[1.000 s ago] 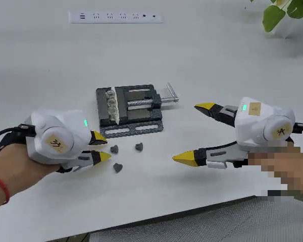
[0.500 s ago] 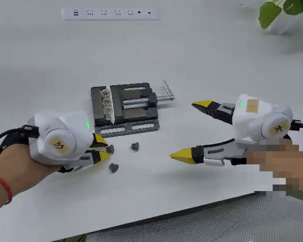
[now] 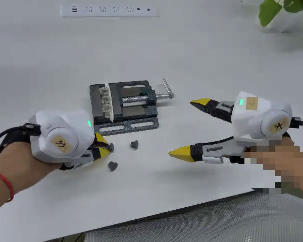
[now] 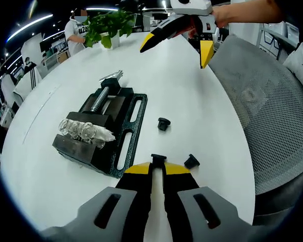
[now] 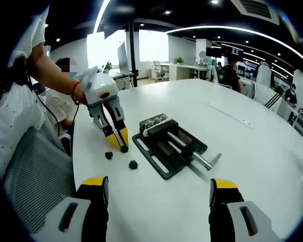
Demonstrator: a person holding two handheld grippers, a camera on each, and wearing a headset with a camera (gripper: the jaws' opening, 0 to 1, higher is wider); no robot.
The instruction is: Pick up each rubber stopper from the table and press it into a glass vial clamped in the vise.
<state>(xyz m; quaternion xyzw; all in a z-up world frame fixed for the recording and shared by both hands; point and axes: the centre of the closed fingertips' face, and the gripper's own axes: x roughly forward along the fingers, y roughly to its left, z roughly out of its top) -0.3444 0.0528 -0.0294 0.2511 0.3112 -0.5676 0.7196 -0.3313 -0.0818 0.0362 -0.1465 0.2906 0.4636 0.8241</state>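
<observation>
Three rubber stoppers are counted on the white counter (image 3: 202, 60). The gripped stopper (image 4: 158, 158) is caught at the yellow tips of the left gripper (image 4: 158, 167), whose jaws are drawn almost together on it, low against the counter. The second stopper (image 4: 163, 123) lies a little beyond those tips, toward the vise. The third stopper (image 4: 191, 161) lies just beside the left jaws, on the side away from the vise.

One vise (image 3: 123, 107) is seen, with three glass vials (image 3: 106, 100) clamped in a row, mouths upward and open. Its screw handle (image 3: 166, 89) points toward the right gripper (image 3: 184, 127). That gripper is held well apart from the stoppers, its jaws spread wide and nothing between them.

A power strip (image 3: 109, 10) lies at the far edge of the counter, and a plant (image 3: 285, 12) stands at the far right corner.

In the head view the left gripper's white body covers most of its jaws, so the gripped stopper is seen as a dark speck at the tips. In the left gripper view it is shown squarely between them, and a mesh chair (image 4: 262, 101) is shown beside the counter edge. In the right gripper view the left gripper is seen from the front with all three stoppers close below it, and an office with desks and people is seen behind.
</observation>
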